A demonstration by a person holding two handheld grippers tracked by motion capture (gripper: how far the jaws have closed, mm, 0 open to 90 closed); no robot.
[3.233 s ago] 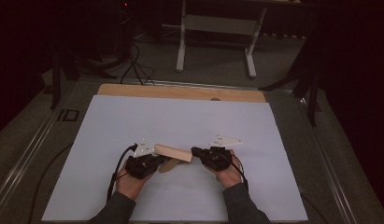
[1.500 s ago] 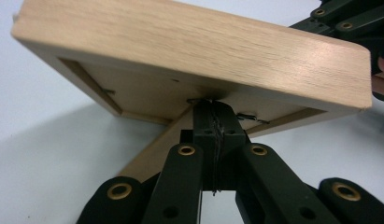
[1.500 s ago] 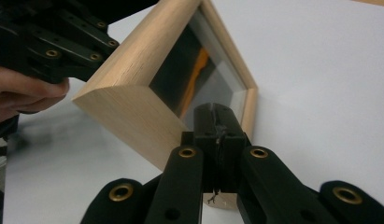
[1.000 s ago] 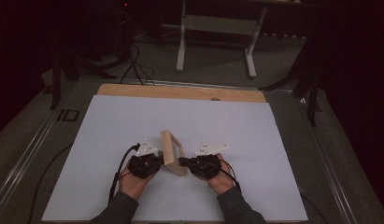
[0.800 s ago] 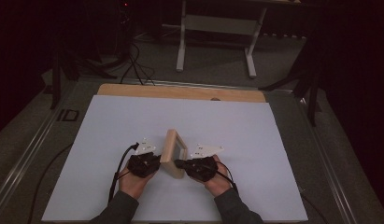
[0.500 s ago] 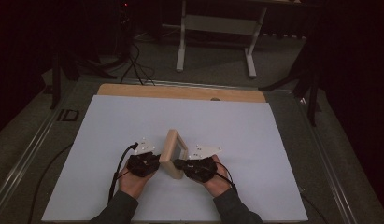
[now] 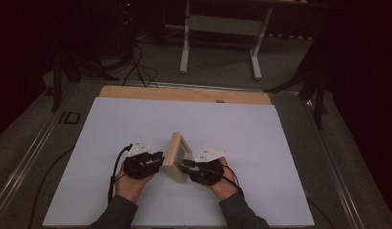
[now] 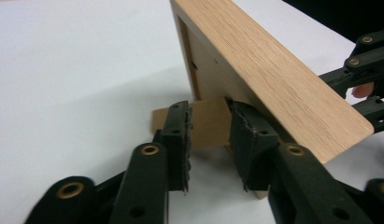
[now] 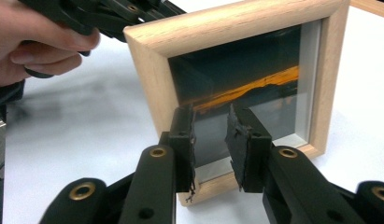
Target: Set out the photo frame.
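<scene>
Since the earlier frames, both grippers' jaws have just been opening, and the frame (image 7: 177,156), tilted between them a few seconds ago, now stands upright on the white table (image 7: 260,138), just below the middle of the high view. At lower left of centre, the left gripper (image 7: 156,160) sits behind the frame; its jaws are parted, with the flat wooden stand (image 8: 209,122) between them, pads beside it but not clamping. At lower right of centre, the right gripper (image 7: 186,165) faces the glass front (image 9: 255,88), its jaws apart with nothing between them. In the right gripper view, a hand (image 9: 33,39) shows at upper left.
</scene>
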